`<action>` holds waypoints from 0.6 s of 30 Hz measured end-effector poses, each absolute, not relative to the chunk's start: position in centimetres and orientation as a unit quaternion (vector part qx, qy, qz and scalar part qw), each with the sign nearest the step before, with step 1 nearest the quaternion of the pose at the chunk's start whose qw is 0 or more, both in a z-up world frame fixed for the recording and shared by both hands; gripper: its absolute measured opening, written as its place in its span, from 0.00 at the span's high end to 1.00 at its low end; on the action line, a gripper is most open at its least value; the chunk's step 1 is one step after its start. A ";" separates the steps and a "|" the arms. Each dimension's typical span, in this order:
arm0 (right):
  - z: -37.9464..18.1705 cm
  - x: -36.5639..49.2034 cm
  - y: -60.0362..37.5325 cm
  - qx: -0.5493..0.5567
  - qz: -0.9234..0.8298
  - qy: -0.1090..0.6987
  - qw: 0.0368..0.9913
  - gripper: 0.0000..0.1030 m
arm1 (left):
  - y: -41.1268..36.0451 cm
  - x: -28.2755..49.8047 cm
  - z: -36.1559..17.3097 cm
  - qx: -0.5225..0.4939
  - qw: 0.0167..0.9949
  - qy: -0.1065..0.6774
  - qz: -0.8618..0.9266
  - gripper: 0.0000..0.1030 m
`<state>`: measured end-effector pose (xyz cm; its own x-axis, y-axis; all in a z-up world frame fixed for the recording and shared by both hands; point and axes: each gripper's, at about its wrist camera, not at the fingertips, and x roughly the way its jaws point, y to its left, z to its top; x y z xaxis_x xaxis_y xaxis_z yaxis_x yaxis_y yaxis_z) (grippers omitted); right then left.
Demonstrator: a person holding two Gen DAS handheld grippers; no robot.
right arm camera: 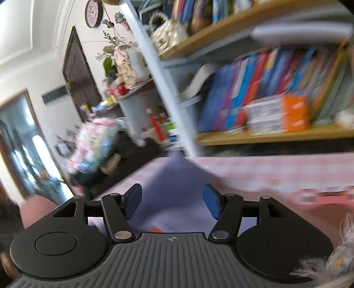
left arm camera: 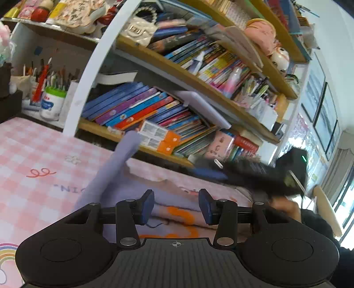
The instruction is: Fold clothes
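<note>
Bookshelf and desk clutter

Colourful books [left arm camera: 137, 108] are leaning on wooden shelves at centre; a pen cup [left arm camera: 52, 104] is standing left; a clock [right arm camera: 94, 13] is hanging upper left.

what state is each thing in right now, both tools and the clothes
left tool: open, holding nothing, above the garment
right tool: open, holding nothing, garment showing between its fingers
purple garment: lying on the pink checked cover, bunched, not neatly folded yet
sleeve: stretched out away from the body of the garment, whether lifted or flat cannot be told
</note>
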<state>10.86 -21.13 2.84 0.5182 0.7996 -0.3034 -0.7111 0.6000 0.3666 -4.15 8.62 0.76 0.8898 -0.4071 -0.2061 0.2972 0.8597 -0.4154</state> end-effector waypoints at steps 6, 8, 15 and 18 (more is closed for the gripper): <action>1.8 8.6 -27.9 0.016 0.372 0.213 0.903 0.38 | 5.6 -4.7 3.4 -0.120 0.963 0.152 -0.186 0.57; 1.2 8.2 -28.9 -0.016 0.362 0.217 0.906 0.36 | 4.1 -4.6 4.6 -0.083 0.967 0.156 -0.186 0.57; 0.4 7.8 -29.9 -0.069 0.325 0.223 0.916 0.34 | -2.5 -2.3 6.9 0.044 0.961 0.165 -0.218 0.53; 0.1 8.7 -30.6 -0.064 0.293 0.237 0.924 0.35 | -4.6 -1.1 6.3 0.045 0.955 0.174 -0.235 0.53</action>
